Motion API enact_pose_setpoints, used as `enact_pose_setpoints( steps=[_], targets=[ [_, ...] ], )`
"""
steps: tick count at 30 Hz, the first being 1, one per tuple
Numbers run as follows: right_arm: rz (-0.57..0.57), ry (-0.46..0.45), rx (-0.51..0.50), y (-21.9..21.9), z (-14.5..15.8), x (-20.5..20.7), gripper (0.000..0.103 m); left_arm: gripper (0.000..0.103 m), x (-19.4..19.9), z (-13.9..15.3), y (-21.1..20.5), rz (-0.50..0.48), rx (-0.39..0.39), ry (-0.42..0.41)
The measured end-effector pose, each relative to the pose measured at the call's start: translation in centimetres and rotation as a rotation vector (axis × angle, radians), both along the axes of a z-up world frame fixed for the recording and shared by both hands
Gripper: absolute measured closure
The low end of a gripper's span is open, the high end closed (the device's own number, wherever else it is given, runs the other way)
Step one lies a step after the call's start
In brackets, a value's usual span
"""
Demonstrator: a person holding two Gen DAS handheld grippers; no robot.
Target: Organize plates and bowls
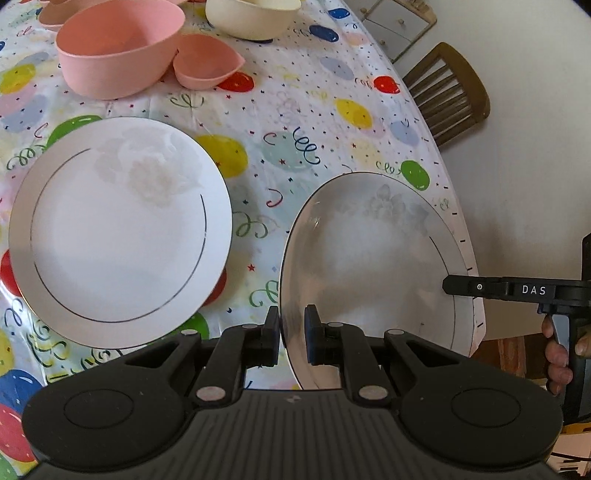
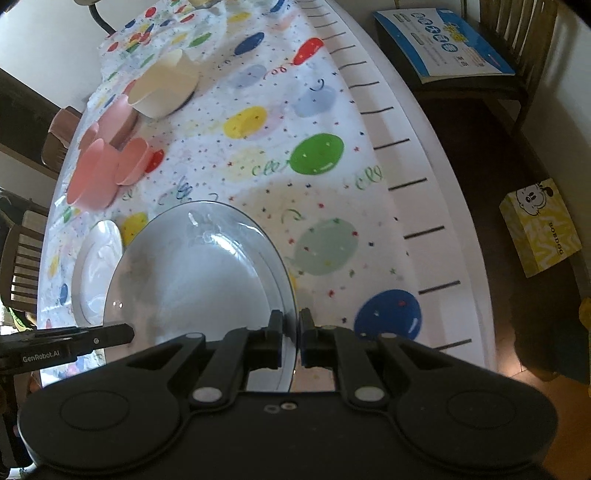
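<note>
A white plate (image 1: 369,266) with a thin dark ring is held tilted above the table, with both grippers on its rim. My left gripper (image 1: 291,332) is shut on its near-left edge. My right gripper (image 2: 296,334) is shut on the opposite edge of the same plate (image 2: 207,280) and also shows in the left wrist view (image 1: 448,286). A second white plate (image 1: 118,229) lies flat on the tablecloth to the left; it also shows in the right wrist view (image 2: 98,269). Pink bowls (image 1: 118,48) and a cream bowl (image 1: 251,16) stand further back.
The round table (image 2: 424,184) has a balloon-print cloth. A small pink dish (image 1: 207,61) touches the big pink bowl. A wooden chair (image 1: 450,92) stands beyond the table's right edge. A yellow box (image 2: 541,227) and a blue-white box (image 2: 443,40) lie off the table.
</note>
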State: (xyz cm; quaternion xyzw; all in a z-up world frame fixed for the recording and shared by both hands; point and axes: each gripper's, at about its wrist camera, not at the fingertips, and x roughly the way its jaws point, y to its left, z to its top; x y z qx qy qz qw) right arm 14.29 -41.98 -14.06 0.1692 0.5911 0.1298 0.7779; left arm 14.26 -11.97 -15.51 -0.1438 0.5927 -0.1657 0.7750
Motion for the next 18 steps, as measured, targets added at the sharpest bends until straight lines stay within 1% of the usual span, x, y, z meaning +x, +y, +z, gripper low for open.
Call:
enact_pose_setpoints(
  steps=[6,14,17,18],
  targets=[
    [0.002,0.012,0.002,-0.38,-0.52,-0.09,0.095,0.091,-0.09,-0.46,-0.45,-0.002,0.006,0.018],
    [0.009,0.01,-0.007,-0.32,-0.49,0.02,0.094,0.091,0.05,-0.57,-0.46,0.012,0.0,0.029],
    [0.013,0.011,-0.012,-0.4,-0.44,0.01,0.088,0.091,-0.1,-0.42,-0.42,0.022,0.006,0.029],
    [0.014,0.007,-0.015,-0.46,-0.37,-0.02,0.088,0.091,-0.19,-0.33,-0.4,0.024,0.008,0.025]
  ],
)
